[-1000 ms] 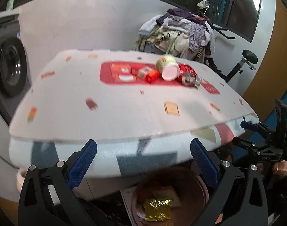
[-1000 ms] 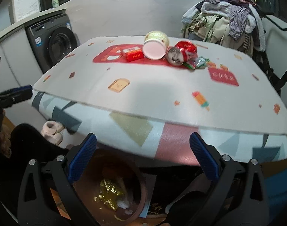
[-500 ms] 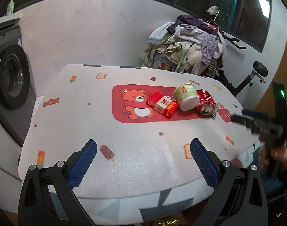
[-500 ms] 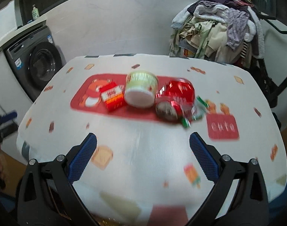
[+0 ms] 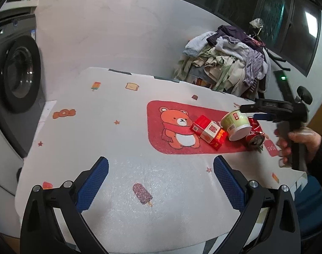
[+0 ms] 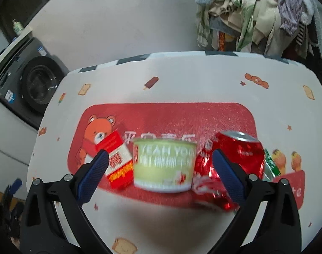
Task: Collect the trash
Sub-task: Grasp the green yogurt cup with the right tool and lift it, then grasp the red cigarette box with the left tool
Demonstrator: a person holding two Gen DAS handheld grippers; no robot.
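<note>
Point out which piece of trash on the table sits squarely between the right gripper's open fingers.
The green yogurt cup, lying on its side. The red carton sits off its left, the crushed red can off its right.

green yogurt cup upside-down, crushed red can

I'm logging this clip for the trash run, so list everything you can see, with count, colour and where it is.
Green paper yogurt cup: one, pale green with white rim, on its side on the red bear panel, between the carton and the can.
Red and white small carton: one, lying left of the cup.
Crushed red drink can: one, right of the cup.
Green wrapper: one, past the can's right side.
Patterned white table cover: one, with bear, toast and ice-lolly prints.
Washing machine: one, dark grey, left of the table.
Clothes heap: one, mixed colours, behind the table.
Left gripper: black with blue pads, open, over the near table edge.
Right gripper: same colours, open, jaws either side of the cup.
</note>
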